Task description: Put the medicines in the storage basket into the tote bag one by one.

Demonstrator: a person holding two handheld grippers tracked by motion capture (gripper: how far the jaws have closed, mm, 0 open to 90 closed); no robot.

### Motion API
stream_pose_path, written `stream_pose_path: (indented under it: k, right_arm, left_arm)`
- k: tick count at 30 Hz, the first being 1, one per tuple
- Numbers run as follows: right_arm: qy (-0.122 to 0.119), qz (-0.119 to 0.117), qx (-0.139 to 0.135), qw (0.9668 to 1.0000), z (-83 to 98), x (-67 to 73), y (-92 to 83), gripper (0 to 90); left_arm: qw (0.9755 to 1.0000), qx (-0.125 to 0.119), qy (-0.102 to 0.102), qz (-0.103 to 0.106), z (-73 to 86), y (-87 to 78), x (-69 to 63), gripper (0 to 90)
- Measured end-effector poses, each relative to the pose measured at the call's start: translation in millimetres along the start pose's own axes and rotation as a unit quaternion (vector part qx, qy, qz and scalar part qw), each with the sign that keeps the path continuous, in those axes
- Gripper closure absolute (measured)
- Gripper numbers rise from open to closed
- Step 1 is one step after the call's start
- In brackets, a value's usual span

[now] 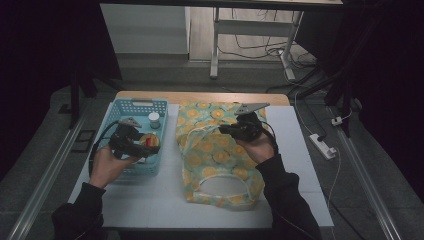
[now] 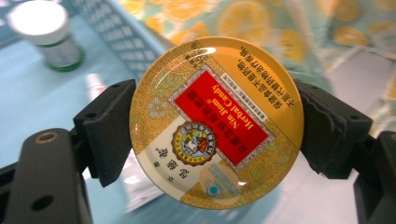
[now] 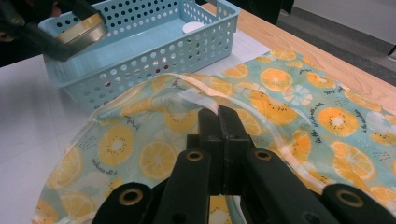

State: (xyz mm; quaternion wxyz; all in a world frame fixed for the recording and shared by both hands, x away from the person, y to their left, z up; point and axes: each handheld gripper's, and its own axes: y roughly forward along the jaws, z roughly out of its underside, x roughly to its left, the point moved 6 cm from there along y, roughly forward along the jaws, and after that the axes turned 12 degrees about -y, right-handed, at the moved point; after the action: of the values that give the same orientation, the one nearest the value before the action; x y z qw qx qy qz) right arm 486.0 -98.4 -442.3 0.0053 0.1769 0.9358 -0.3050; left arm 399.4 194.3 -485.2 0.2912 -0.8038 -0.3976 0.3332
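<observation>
A round yellow and red candy tin (image 2: 217, 123) sits flat-face toward the camera, clamped by its rim between the pads of my left gripper (image 2: 215, 140). In the high view that gripper (image 1: 146, 144) holds the tin (image 1: 149, 140) over the near half of a light blue basket (image 1: 134, 103). My right gripper (image 3: 218, 114) is shut on the translucent strap (image 3: 187, 81) of a teal bag printed with orange slices (image 3: 289, 88), lifting that edge a little. In the high view the right gripper (image 1: 226, 129) is over the bag's (image 1: 215, 155) middle.
A small white-capped bottle (image 1: 154, 120) stands in the basket's far part, also seen as a bottle (image 2: 46, 32) in the left gripper view. The basket (image 3: 154, 51) sits just left of the bag. A white mat (image 1: 150, 195) covers the wooden table (image 1: 200, 96).
</observation>
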Motion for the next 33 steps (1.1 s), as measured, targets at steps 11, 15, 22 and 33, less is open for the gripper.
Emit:
stream_pose_path:
  k: [11, 15, 22, 33]
  right_arm:
    - [-0.002, 0.0, 0.003, 1.0, 0.7, 0.1, 1.2, 90.0]
    - [-0.002, 0.0, 0.003, 1.0, 0.8, 0.0, 1.0, 90.0]
    - [-0.002, -0.001, 0.003, 1.0, 1.2, 0.5, 2.4, 90.0]
    - [-0.002, -0.003, 0.007, 1.0, 2.4, 0.9, 5.0, 90.0]
  left_arm:
    - [0.9984, 0.005, 0.03, 0.048, 4.1, 10.5, -38.3, 20.2]
    - [0.9974, 0.009, 0.04, 0.059, 6.0, 16.8, -49.7, 20.2]
    - [0.9953, 0.015, 0.064, 0.071, 4.9, 21.6, -71.1, 20.2]
    - [0.9917, 0.03, 0.088, 0.088, -5.4, 38.4, -95.5, 20.2]
